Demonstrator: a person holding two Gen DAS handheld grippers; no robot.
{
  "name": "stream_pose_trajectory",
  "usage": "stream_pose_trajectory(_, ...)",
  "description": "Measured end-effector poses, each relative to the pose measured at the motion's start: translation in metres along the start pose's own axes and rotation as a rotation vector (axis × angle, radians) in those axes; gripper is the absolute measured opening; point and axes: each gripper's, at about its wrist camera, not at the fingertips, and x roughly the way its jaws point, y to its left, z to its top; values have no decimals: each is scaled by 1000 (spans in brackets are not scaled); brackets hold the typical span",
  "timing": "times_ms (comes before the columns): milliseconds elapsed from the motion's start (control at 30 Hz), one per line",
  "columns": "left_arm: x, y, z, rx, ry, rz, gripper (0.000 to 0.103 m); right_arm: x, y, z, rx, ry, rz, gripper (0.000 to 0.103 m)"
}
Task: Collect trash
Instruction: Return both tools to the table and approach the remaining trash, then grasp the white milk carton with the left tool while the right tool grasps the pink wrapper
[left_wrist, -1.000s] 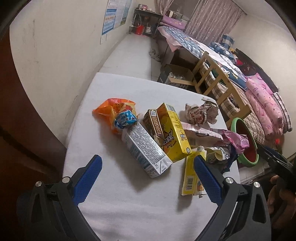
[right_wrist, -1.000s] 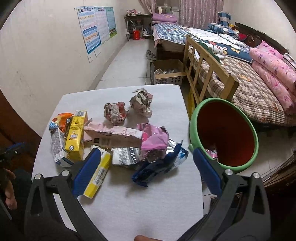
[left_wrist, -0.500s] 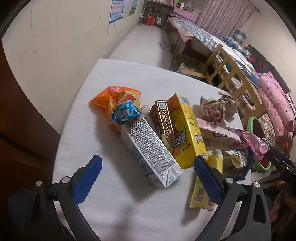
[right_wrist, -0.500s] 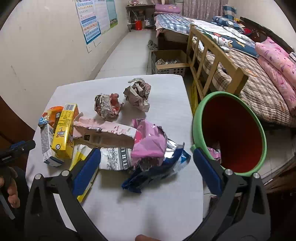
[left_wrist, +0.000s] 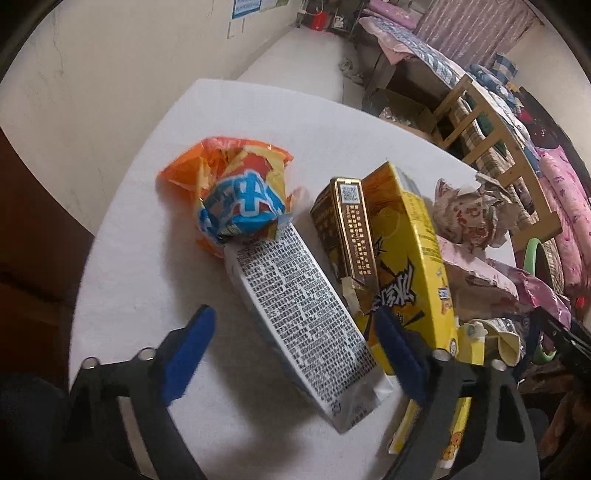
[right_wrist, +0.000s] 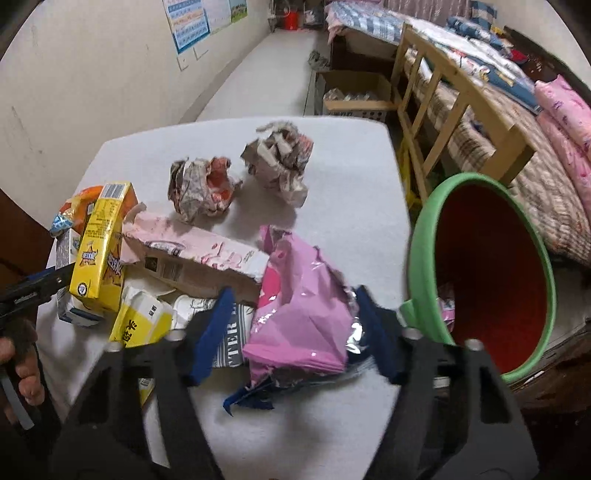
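Jaws of both grippers have just been closing. Those of the right gripper (right_wrist: 291, 332) flank the pink wrapper (right_wrist: 299, 314), lying just beside the green-rimmed bin (right_wrist: 480, 184); contact is unclear. Those of the left gripper (left_wrist: 295, 350) straddle the white carton (left_wrist: 295, 299), farther from the bin, not yet pinching. Pickup is underway; next, I'd say, each must clamp, lift and carry binward.

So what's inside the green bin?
The bin shows a red inner wall and a few wrapper scraps low by its near rim. The near rim hides the rest of the bottom.
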Motion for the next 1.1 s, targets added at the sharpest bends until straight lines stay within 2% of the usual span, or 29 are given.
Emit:
stream_pose_trajectory(33, 3, 0, 0, -4, 7, -3, 73, 2, 0, -1, -1, 7, 3, 46)
stream_pose_trajectory(100, 6, 2, -1, -10, 13, -15, 73, 5, 4, -3, -16, 14, 0, 43)
stream_pose_trajectory(167, 5, 3, -3, -13, 8, -27, 67, 4, 6, -5, -29, 11, -9, 39)
stream_pose_trajectory(200, 5, 4, -3, -15, 7, -34, 61, 3, 6, -5, -30, 9, -8, 38)
stream_pose_trajectory(267, 4, 5, -5, -21, 9, -41, 58, 1, 8, -6, -35, 5, -6, 37)
stream_pose_trajectory(333, 3, 6, -6, -20, 9, -52, 48, 0, 9, -7, -36, 6, -3, 37)
stream_pose_trajectory(433, -3, 9, -10, -25, 7, -62, 40, -5, 10, -7, -42, -4, -2, 36)
stream_pose_trajectory(667, -19, 14, -18, -4, 5, -72, 38, -20, 12, -7, -36, -33, 0, 32)
stream_pose_trajectory(1100, -70, 19, -31, 54, -66, -63, 37, -66, 15, -8, -22, -130, 16, 31)
